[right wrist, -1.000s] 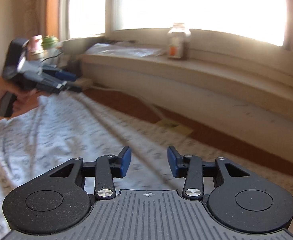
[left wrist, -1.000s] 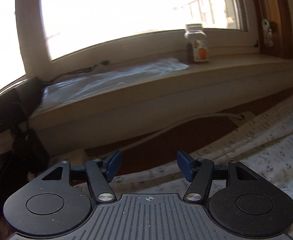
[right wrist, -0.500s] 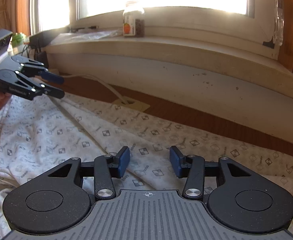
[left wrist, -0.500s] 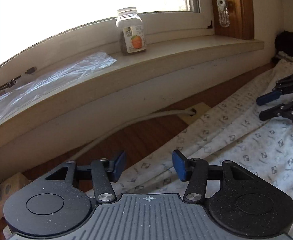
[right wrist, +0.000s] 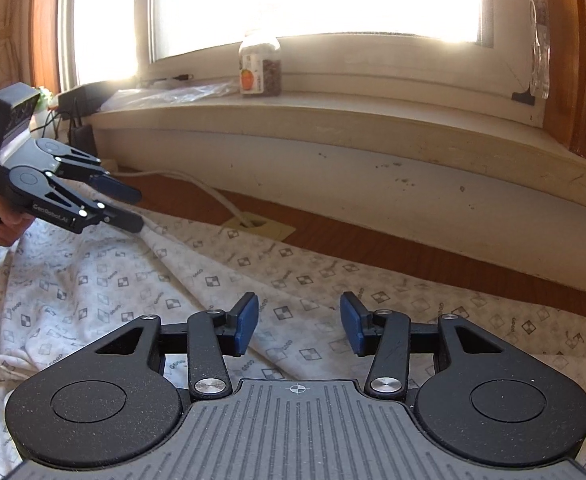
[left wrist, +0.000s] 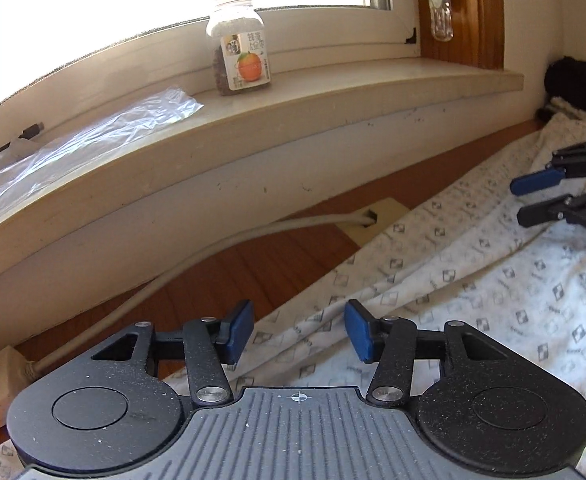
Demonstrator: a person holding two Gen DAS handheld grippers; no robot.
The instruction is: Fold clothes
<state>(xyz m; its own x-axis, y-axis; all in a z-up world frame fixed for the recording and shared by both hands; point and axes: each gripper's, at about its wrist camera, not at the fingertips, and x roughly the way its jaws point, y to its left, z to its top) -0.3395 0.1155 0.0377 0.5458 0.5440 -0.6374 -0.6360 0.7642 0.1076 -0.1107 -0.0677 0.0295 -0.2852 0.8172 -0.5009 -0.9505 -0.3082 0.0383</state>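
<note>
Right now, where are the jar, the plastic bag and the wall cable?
jar (left wrist: 241, 60), left wrist view, on its orange label.
plastic bag (left wrist: 93, 136), left wrist view, on its crinkled middle.
wall cable (left wrist: 213, 250), left wrist view, midway along its run.

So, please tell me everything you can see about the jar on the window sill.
The jar is clear, plastic or glass by its look, with a pale screw lid and a dark grainy filling. Its white label shows an orange fruit and some print. It stands upright on the beige window sill, close to the window frame, backlit by bright daylight. A crumpled clear plastic bag lies beside it, apart from it. Nothing else touches the jar.
</note>
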